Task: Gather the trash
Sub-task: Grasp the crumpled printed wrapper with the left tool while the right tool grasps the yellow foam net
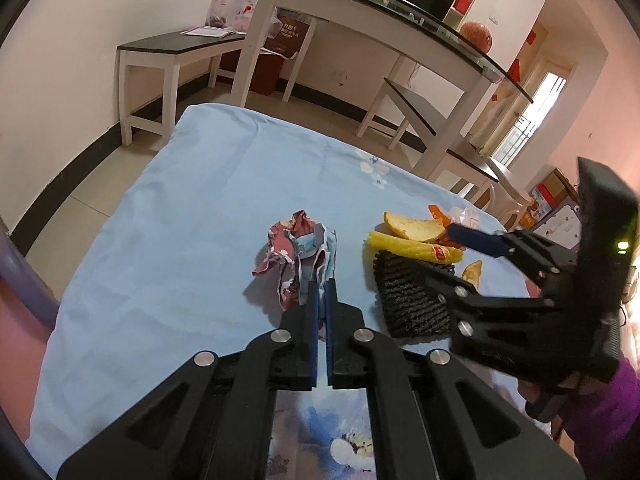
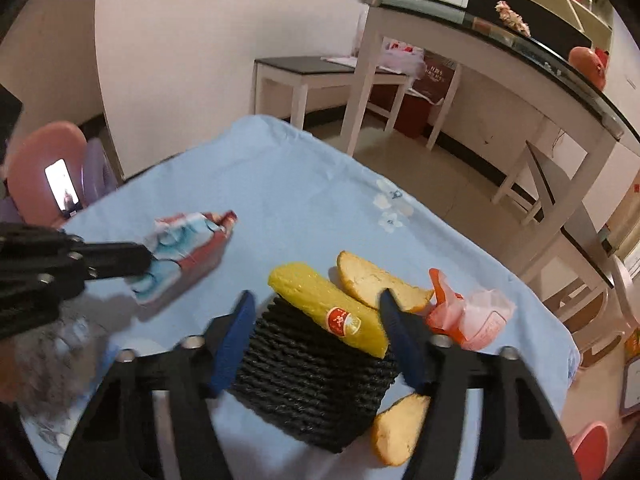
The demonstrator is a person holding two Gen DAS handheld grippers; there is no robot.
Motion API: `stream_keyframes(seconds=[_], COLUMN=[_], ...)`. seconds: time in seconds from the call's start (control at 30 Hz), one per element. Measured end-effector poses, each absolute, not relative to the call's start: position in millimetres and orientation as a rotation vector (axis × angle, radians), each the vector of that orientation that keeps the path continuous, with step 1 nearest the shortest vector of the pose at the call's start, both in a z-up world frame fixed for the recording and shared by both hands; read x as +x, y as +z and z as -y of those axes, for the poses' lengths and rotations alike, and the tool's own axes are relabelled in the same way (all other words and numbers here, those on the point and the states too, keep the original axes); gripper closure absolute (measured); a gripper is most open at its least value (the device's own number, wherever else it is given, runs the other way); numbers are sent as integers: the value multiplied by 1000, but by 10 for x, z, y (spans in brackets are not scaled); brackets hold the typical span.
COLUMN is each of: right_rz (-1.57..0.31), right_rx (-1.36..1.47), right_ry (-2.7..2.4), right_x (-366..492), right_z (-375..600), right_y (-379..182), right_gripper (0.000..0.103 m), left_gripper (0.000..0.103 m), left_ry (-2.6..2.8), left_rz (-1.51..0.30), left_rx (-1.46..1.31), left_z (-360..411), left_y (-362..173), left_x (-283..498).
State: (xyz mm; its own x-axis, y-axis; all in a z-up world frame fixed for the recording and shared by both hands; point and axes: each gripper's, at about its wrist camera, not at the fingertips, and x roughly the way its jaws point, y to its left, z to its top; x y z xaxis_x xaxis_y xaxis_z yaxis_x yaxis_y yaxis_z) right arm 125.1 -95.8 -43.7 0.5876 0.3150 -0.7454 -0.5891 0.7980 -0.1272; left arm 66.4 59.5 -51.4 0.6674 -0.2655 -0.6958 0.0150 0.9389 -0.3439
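A table [image 1: 168, 216] draped in pale blue floral cloth fills the lower half of both views, its trash gathered at centre and right. Largest among it is a black woven mat [image 2: 316, 380], with a yellow wrapper [image 2: 332, 308] lying across its upper edge and peel pieces [image 2: 376, 280] just beside. Left of centre, the crumpled floral paper [image 1: 300, 252] is pinched by its lower edge in the left tool [image 1: 320, 300], jaws clenched on it. The right tool [image 2: 316, 324] hangs over the mat, its blue fingers [image 2: 236, 340] spread to either side and gripping nothing.

To finish this step well, the left tool should probably stay clamped and lift the thin paper straight, since so slight a hold may slip. The right might best settle on one piece, likely the wrapper, rather than straddle the whole mat.

Only the right wrist view shows the orange-and-pink plastic scrap [image 2: 468, 316] clearly, along with a second peel piece [image 2: 400, 428] at lower right. Only the left wrist view shows the pinch point and a purple sleeve [image 1: 600, 420] at lower right.
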Motion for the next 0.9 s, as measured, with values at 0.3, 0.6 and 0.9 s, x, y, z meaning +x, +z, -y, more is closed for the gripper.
stream_keyframes(seconds=[0.3, 0.6, 0.9], right_rz=[-824, -760, -756], right_rx=[-321, -120, 73], right_ry=[516, 549, 564], right_x=[1284, 933, 603], right_z=[1095, 1303, 1558], right_y=[-552, -107, 101], right_gripper=[95, 95, 95], left_gripper=[101, 101, 101], left_ry=[-173, -181, -192], left_rz=[-824, -785, -749], left_rx=[-334, -309, -268], left_z=[-607, -521, -392], left_y=[-505, -370, -224], left_x=[615, 531, 411])
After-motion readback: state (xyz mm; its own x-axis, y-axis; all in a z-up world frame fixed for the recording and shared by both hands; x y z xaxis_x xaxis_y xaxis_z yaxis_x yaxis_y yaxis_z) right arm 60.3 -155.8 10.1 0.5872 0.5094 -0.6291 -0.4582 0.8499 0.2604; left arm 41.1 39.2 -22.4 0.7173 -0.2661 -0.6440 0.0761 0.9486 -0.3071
